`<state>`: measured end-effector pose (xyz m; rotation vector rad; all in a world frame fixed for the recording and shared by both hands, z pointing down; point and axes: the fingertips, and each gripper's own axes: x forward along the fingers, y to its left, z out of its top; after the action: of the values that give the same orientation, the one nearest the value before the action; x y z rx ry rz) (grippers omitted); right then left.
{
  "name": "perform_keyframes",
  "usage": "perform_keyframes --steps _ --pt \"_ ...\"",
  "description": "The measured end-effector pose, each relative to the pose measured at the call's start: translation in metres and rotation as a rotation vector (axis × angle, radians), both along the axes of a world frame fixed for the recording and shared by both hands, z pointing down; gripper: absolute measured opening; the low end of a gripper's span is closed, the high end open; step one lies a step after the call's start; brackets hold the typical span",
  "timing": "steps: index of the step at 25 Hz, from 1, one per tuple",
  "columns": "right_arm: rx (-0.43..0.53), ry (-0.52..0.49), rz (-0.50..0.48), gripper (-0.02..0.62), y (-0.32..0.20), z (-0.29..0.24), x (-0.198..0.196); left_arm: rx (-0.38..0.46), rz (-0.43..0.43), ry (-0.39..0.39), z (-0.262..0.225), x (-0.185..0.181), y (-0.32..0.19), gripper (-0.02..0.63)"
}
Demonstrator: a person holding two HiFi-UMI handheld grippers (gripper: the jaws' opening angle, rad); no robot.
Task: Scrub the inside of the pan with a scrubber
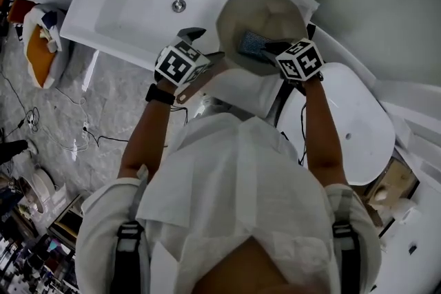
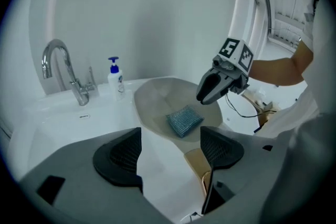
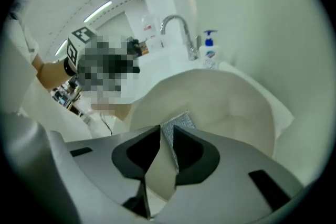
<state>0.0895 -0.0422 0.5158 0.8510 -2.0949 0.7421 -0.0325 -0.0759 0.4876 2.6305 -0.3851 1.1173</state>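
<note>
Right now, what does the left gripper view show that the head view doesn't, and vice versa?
Only left gripper view: the left gripper, jaws wide apart, gripping nothing; the right gripper from the side, apparently clear of the scrubber. Only head view: the black wristband on the left wrist, cables on the floor. Both: the pan holding the blue scrubber, the faucet, the soap bottle.
</note>
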Motion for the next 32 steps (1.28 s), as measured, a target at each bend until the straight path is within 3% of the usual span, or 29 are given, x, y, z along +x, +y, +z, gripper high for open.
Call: perform_keyframes --steps 5,9,13,16,22,32 --pt "0.329 -0.098 0.295 0.047 -0.013 -0.069 0.036 0.091 -0.115 0.150 -0.044 -0.005 -0.022 0.338" --pt "0.604 -0.131 0.485 0.033 -0.007 -0.133 0.068 0.239 -0.225 0.344 -0.102 -0.010 -0.038 0.164" --pt "0.776 -0.111 0.594 0.020 0.010 -0.173 0.099 0.382 -0.253 0.442 -0.142 -0.011 -0.047 0.041" --pt "0.886 -0.092 0.641 0.017 0.027 -0.198 0.120 0.482 -0.285 0.506 -0.169 -0.017 -0.051 0.021" --pt "1.019 -0.026 0.709 0.017 0.053 -0.227 0.150 0.622 -0.324 0.615 -0.209 -0.035 -0.051 0.020" --pt "1.081 0.002 0.727 0.009 0.063 -0.257 0.163 0.659 -0.361 0.639 -0.226 -0.048 -0.051 0.020"
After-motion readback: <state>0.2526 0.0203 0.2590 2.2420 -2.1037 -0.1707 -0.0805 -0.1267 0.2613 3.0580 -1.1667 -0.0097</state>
